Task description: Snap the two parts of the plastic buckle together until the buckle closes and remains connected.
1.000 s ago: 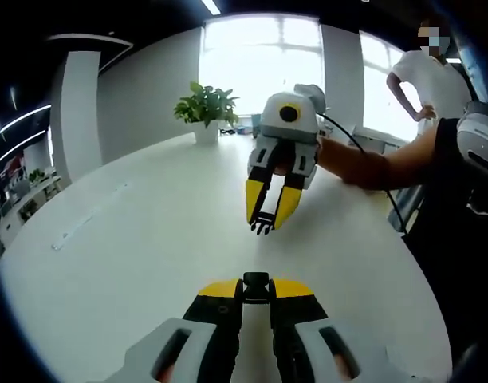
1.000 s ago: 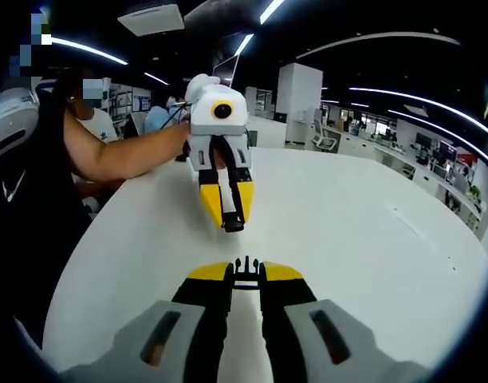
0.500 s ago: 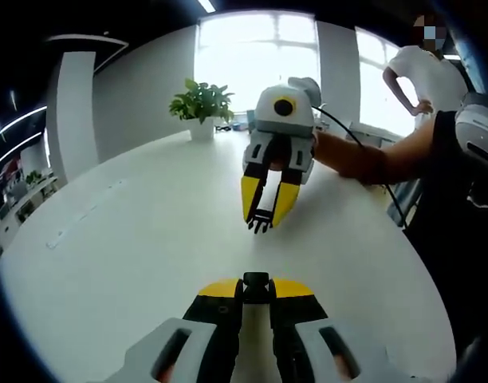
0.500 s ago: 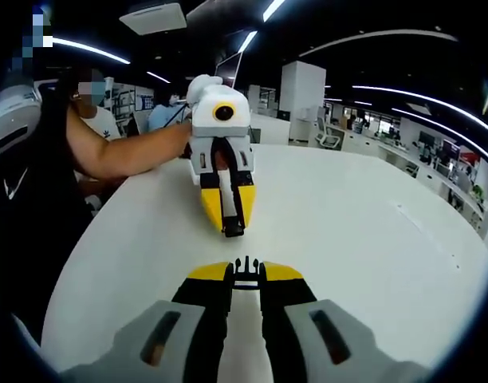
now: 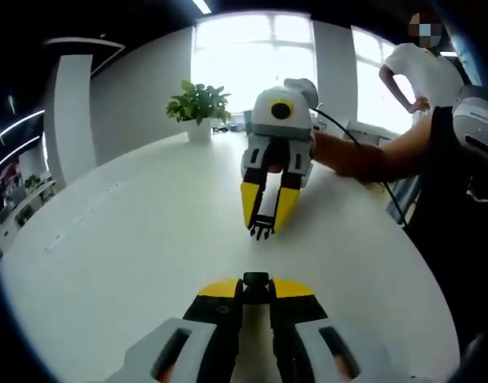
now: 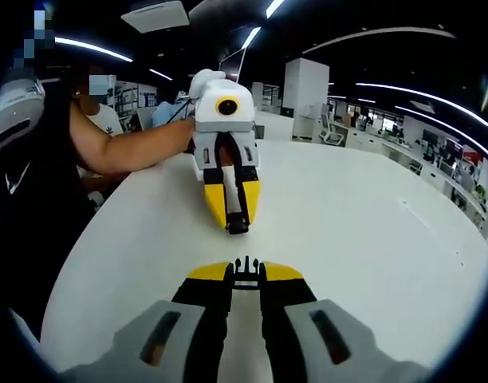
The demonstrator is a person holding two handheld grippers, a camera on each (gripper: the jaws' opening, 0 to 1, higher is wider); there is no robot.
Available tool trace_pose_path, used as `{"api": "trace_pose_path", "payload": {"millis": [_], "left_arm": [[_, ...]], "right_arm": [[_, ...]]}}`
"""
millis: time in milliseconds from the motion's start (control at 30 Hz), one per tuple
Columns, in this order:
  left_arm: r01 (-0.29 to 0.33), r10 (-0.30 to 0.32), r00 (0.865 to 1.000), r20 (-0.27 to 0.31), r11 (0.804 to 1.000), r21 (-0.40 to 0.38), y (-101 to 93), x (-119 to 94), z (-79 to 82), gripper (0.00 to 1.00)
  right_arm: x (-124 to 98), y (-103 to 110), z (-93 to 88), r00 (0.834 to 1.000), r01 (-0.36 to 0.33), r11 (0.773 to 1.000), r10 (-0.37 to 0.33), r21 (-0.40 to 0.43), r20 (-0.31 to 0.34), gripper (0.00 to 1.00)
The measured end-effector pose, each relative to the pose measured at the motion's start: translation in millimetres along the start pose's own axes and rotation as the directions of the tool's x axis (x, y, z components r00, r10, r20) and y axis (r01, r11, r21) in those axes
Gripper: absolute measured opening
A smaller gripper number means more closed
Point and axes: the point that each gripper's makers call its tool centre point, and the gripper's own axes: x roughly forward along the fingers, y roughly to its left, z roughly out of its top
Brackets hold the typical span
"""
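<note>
My left gripper (image 5: 256,288) is shut on the black socket half of the buckle (image 5: 256,279), which pokes out between its yellow-tipped jaws. Facing it above the white table (image 5: 124,247), my right gripper (image 5: 265,223) holds the pronged half (image 5: 261,231), prongs pointing back at me. In the right gripper view, my right gripper (image 6: 245,277) is shut on the pronged half (image 6: 245,267). Opposite it, the left gripper (image 6: 234,221) carries the socket half (image 6: 238,227). A gap of bare table separates the two halves.
A potted plant (image 5: 198,104) stands at the table's far edge by bright windows. The person's forearm (image 5: 364,159) reaches in from the right, and another person (image 5: 419,72) stands behind. A thin strip (image 6: 431,231) lies on the table at the right.
The two grippers have drawn slightly closer and line up more squarely. Both still hold their buckle halves.
</note>
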Motion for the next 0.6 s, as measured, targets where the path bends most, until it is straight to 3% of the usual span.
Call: {"api": "trace_pose_path", "payload": {"millis": [300, 600], "left_arm": [[0.025, -0.025, 0.999, 0.029, 1.0, 0.009, -4.8, 0.9, 2.6, 0.12], [0.033, -0.033, 0.999, 0.014, 0.999, 0.018, -6.8, 4.1, -1.9, 0.12]], "right_arm": [[2.5, 4.3, -2.0, 1.0, -0.014, 1.0, 0.014, -0.003, 0.001, 0.14], [3.7, 7.2, -4.5, 1.0, -0.028, 1.0, 0.028, -0.005, -0.003, 0.14]]}}
